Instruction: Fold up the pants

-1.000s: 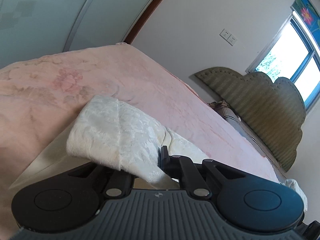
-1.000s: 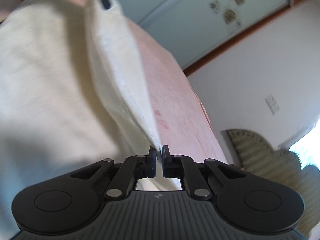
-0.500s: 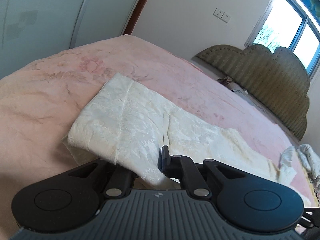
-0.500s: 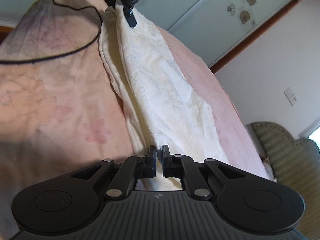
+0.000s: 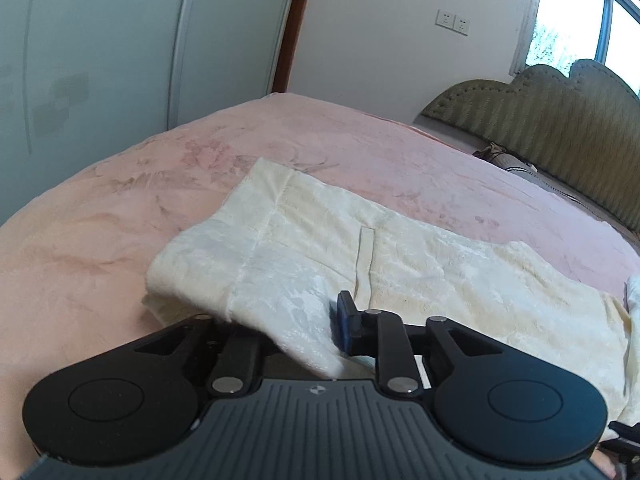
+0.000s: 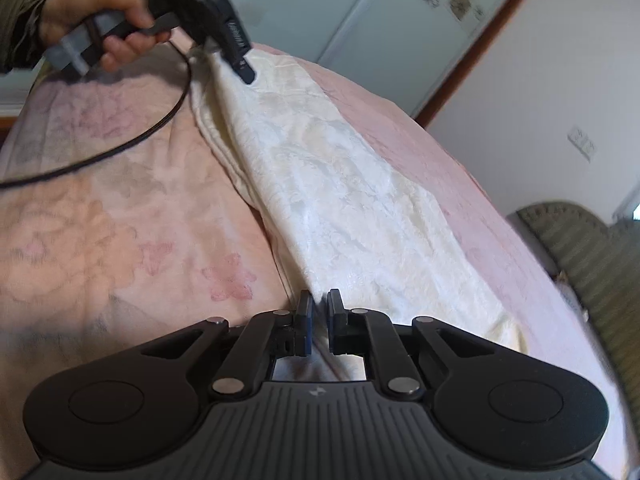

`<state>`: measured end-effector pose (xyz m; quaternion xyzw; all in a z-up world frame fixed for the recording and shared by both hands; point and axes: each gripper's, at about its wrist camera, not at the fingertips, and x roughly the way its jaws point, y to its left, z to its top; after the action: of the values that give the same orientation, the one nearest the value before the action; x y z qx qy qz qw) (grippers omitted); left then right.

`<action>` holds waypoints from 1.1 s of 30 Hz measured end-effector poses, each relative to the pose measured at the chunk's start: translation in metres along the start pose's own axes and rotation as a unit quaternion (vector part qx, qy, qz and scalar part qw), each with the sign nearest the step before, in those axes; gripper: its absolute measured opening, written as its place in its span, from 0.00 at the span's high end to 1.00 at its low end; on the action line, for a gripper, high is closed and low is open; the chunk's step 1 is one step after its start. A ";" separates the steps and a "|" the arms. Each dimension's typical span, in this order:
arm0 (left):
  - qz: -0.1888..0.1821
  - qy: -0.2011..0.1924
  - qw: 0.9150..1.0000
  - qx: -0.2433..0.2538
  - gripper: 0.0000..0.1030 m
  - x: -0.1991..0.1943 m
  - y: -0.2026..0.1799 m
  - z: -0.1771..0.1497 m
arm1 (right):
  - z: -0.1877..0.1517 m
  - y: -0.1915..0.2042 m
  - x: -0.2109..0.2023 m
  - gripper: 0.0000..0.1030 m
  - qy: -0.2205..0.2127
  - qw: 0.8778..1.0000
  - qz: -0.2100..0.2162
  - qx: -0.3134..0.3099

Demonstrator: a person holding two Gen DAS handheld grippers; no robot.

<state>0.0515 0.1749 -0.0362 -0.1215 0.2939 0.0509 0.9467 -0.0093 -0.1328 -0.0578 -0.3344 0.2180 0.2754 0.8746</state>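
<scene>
Cream pants (image 5: 360,248) lie lengthwise on pink bed (image 5: 120,220), doubled leg on leg. L gripper (image 5: 280,320) at waist end: jaws have just been opening, waist corner draped betw. them, pads no longer pressing. R gripper (image 6: 317,312) at the other end, clenched on pants edge. Hand (image 6: 100,20) grips L tool; cable (image 6: 120,148) trails across bed.

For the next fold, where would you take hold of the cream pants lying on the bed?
Probably the waistband end of the cream pants: its stitched, doubled edge is thick enough to pinch. Come in low from the near bed side, where the corner overhangs the left gripper.
</scene>
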 end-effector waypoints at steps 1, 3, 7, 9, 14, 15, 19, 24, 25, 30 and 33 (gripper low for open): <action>0.005 0.000 1.000 -0.008 0.62 -0.003 0.002 0.004 | -0.001 -0.001 0.000 0.92 -0.002 1.000 0.000 0.014; 0.027 -0.008 1.000 -0.014 0.50 -0.014 0.005 0.010 | -0.004 -0.006 -0.003 0.91 -0.008 0.999 0.005 0.046; 0.125 -0.059 0.990 -0.004 0.42 -0.040 0.010 0.022 | -0.013 -0.028 -0.036 0.88 -0.026 0.994 0.035 0.098; 0.146 -0.087 0.985 0.012 0.41 -0.050 0.002 0.029 | -0.025 -0.052 -0.057 0.88 -0.036 0.986 0.021 0.160; 0.062 -0.108 0.991 0.053 0.31 -0.056 -0.049 0.036 | -0.097 -0.125 -0.093 0.88 0.013 0.925 -0.130 0.358; 0.035 -0.106 0.991 0.073 0.28 -0.053 -0.065 0.034 | -0.117 -0.137 -0.099 0.88 0.027 0.901 -0.159 0.403; -0.057 -0.070 0.984 0.152 0.27 -0.034 -0.130 0.015 | -0.195 -0.157 -0.117 0.89 0.091 0.823 -0.233 0.510; -0.181 -0.026 0.955 0.232 0.26 -0.016 -0.205 -0.016 | -0.224 -0.156 -0.145 0.88 0.095 0.791 -0.284 0.534; -0.199 -0.022 0.949 0.245 0.26 -0.012 -0.217 -0.021 | -0.220 -0.157 -0.144 0.86 0.105 0.788 -0.303 0.526; -0.274 0.005 0.919 0.285 0.26 -0.003 -0.263 -0.057 | -0.210 -0.170 -0.132 0.44 0.066 0.801 -0.240 0.544; -0.293 0.019 0.907 0.303 0.26 0.005 -0.276 -0.079 | -0.205 -0.163 -0.112 0.43 0.116 0.832 -0.236 0.488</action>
<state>0.0596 -0.1120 -0.0467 0.0895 0.2641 -0.3223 0.9046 -0.0320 -0.4169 -0.0583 0.0649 0.3382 -0.1228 0.9308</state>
